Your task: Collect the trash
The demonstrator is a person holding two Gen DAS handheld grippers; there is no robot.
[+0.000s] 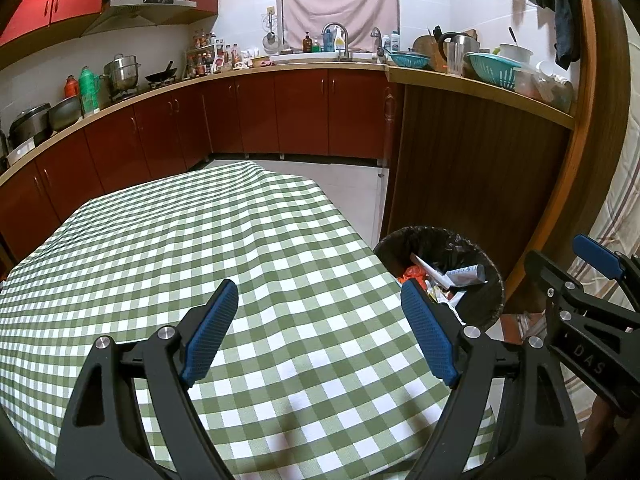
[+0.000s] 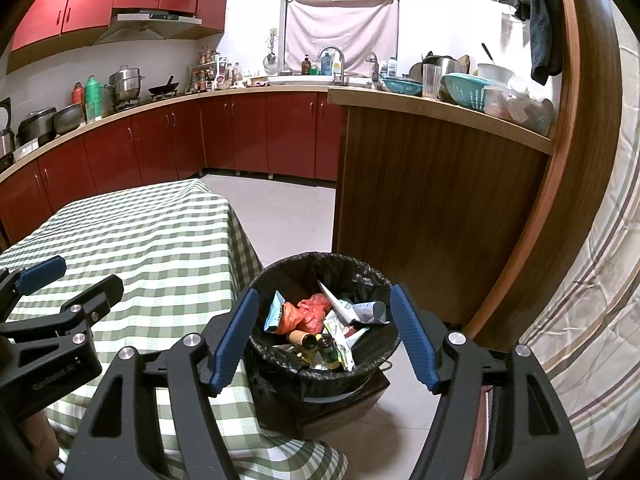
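Both claws spread wide and gripping nothing: left claw [image 1: 320, 332] over the checked surface [image 1: 160, 248], right claw [image 2: 324, 336] above the bin [image 2: 276, 356]. Trash [image 2: 320, 324] already in the bin, heaped against a crinkled black liner: an orange plastic bag [image 2: 304, 314], a pale blue wrapper [image 2: 274, 314], a squeezed tube [image 2: 370, 312], two small dark bottles [image 2: 320, 346], scraps of paper. No loose trash visible on the green-and-white cloth in either view, so collecting looks close to done.

Handling, as a guess: bag and wrappers light, soft and slippery, likely to crumple, best pinched at a bunched fold. Tube semi-stiff, flat at the crimped end, an easy place to clamp. Bottles hard, round and smooth, probably glass, so heavier, prone to roll and to crack; best taken across the body or at the neck. Ribbed blue pads [image 2: 236, 336] on the claws, rubbery in look, good for such slick surfaces. Cloth loosely draped, wrinkled at the edges.
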